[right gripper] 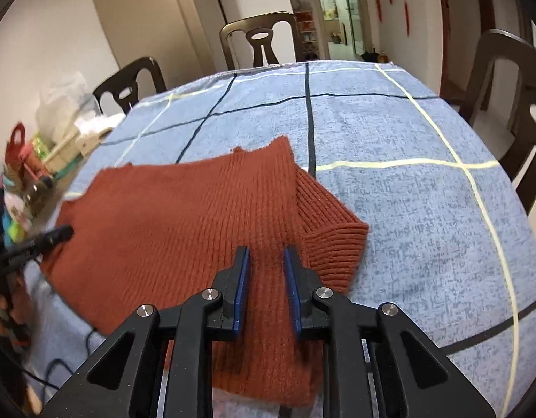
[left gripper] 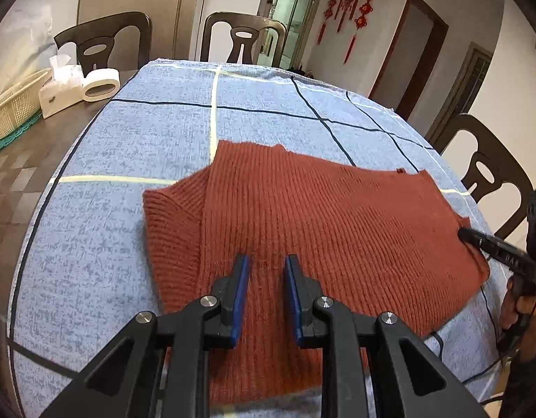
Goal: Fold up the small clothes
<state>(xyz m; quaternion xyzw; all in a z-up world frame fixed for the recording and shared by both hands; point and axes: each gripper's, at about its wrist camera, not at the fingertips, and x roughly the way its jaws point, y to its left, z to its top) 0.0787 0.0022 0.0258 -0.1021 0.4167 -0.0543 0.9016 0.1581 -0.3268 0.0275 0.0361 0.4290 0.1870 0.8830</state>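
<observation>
Left wrist view: rust-red ribbed knit sweater (left gripper: 302,216) lies flat on blue checked tablecloth (left gripper: 146,122), both grippers' (left gripper: 266,261) (right gripper: 266,254) blue pads slightly apart, empty above it. Cream plastic basket (left gripper: 13,104), tissue box (left gripper: 59,87) stand aside; clutter in the right view is blurred.

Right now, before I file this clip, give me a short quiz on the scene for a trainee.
1. The knitted garment is: A grey, B rust-red, C white.
2. True or false: the garment lies on bare wood.
3. In the left wrist view, whose tip shows at the garment's right-hand edge?

Key
1. B.
2. False: it lies on the blue checked cloth.
3. The right gripper.
</observation>
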